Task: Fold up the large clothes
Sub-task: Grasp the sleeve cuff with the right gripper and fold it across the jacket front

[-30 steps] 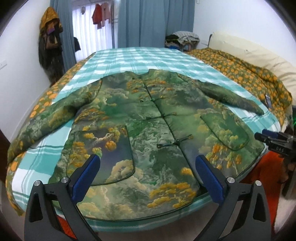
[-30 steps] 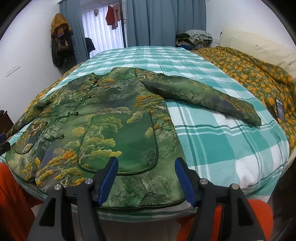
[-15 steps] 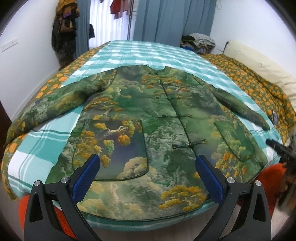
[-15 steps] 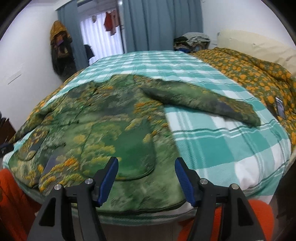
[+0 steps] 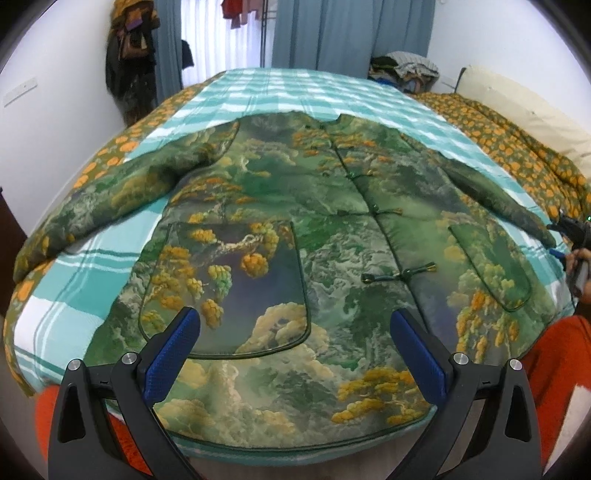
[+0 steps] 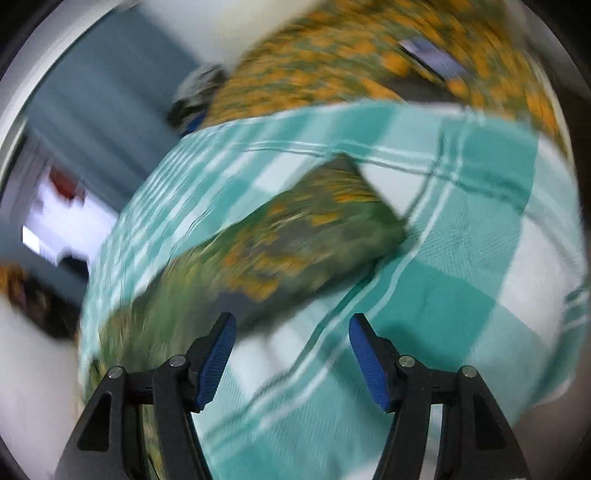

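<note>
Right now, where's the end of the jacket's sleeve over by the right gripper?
In the right wrist view the sleeve end lies flat on the teal checked bedspread, ahead of the open right gripper and before the orange-flowered quilt.

The left wrist view looks from the foot edge of the bed [image 5: 258, 88], low and close over the hem of the jacket [image 5: 295, 229], facing up its length toward the curtains [image 5: 351, 33]; the spread fingers of the left gripper [image 5: 295, 354] frame the bottom. The right wrist view is rolled sideways and blurred (detail is poor), sitting near the checked sheet [image 6: 461, 258] at the jacket's sleeve [image 6: 303, 236], with the right gripper [image 6: 290, 354] parted below. Both views share that sleeve, the sheet and the orange-patterned quilt [image 6: 369, 55].
</note>
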The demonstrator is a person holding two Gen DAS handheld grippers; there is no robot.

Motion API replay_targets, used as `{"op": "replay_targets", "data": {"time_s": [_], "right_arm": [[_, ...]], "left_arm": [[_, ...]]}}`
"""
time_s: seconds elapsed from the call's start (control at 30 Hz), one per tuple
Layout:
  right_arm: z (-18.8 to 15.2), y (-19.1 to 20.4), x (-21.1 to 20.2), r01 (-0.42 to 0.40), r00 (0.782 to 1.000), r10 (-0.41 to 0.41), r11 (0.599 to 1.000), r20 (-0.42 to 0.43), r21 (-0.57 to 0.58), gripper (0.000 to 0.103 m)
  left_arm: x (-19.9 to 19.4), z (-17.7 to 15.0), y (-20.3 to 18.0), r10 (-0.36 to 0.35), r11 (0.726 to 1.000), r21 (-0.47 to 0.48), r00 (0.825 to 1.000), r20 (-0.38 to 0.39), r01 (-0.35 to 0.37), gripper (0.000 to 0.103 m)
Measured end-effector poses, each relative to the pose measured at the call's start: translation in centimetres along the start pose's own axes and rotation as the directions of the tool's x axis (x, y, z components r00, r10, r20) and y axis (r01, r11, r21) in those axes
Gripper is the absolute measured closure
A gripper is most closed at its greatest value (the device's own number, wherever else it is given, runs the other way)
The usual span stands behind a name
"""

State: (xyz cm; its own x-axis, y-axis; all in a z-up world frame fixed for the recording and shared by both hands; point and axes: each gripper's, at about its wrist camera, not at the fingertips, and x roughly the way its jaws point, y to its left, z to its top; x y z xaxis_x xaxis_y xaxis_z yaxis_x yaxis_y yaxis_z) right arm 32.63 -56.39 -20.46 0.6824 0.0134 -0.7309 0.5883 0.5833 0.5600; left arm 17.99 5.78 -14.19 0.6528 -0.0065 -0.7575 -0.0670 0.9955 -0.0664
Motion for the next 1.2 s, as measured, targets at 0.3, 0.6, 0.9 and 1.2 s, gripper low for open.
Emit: {"op": "replay_targets", "data": {"time_s": [0.3, 0.6, 0.9, 1.2], "right_arm": [[1.2, 0.6, 2.1, 0.054, 0.994, -0.062, 0.995, 0.091, 0.081, 0.085], [-4.2, 16.3, -8.2, -0.036, 0.958, 0.181, 0.845, 0.222, -0.533, 0.093], [-20.0, 27.4, -11.5, -0.182, 0.927, 0.374, 0.485, 0.015, -0.855, 0.095], [-32.9, 26.3, -6.3, -0.210, 0.965, 0.215, 0.305, -0.148, -0.929, 0.094]], "left_arm": [[0.8, -0.4, 0.0, 0.022, 1.000, 0.004, 0.999, -0.023, -0.022, 0.001], [0.7, -0.5, 0.0, 0.002, 1.000, -0.010, 1.000, -0.021, -0.002, 0.001], [-0.5, -0.8, 0.5, 0.011, 1.000, -0.026, 1.000, 0.000, -0.011, 0.001], [0.1, -1.4, 2.0, 0.018, 0.997, -0.076, 1.000, -0.024, -0.020, 0.001]]}}
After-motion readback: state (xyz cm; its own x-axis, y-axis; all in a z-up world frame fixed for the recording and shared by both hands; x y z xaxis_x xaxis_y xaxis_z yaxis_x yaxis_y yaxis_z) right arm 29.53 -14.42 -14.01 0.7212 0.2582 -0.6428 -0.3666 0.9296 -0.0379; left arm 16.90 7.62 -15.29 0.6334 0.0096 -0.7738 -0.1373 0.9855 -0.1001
